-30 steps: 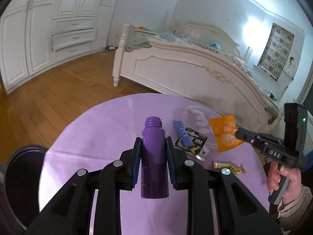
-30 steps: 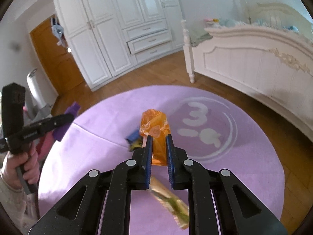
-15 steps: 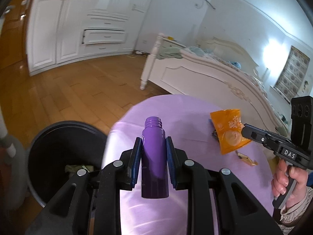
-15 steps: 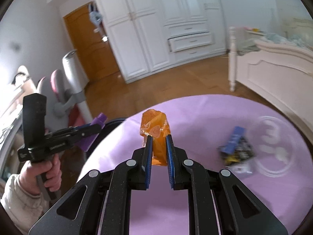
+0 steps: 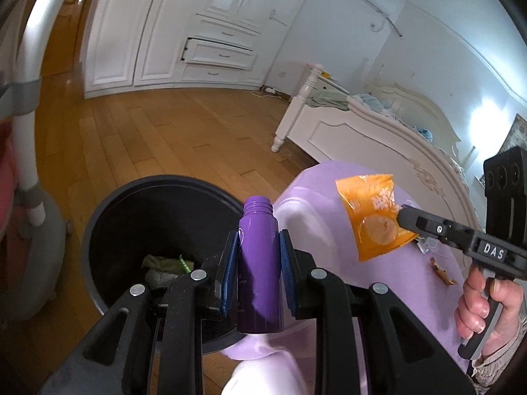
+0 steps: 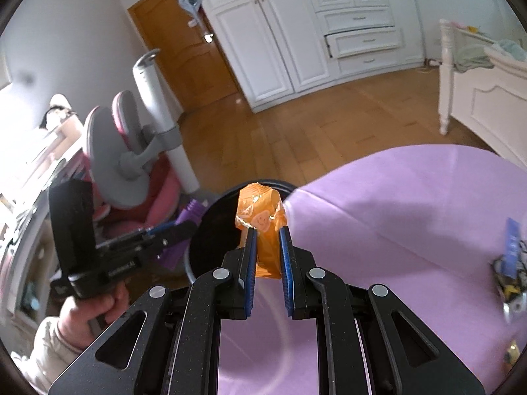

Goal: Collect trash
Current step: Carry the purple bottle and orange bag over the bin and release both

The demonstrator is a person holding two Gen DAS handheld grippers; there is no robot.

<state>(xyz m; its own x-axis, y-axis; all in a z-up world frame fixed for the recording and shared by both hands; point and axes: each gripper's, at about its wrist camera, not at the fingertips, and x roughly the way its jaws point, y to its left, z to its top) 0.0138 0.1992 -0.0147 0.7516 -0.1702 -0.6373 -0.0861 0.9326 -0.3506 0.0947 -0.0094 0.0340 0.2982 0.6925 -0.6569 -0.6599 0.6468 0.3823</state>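
My left gripper is shut on a purple capless bottle, held upright over the near rim of a black round bin beside the table. The bin holds some crumpled trash. My right gripper is shut on an orange snack wrapper, at the purple table's left edge, with the bin just beyond. From the left wrist view the right gripper pinches the orange wrapper over the table. In the right wrist view the left gripper and bottle hang left of the bin.
More wrappers lie on the round purple tablecloth at the right. A pink and grey chair stands left of the bin. A white bed and white wardrobe line the room over a wooden floor.
Both grippers have swung left from over the table toward the bin, still holding the bottle and the orange wrapper. The bin has come into full view under the left gripper.
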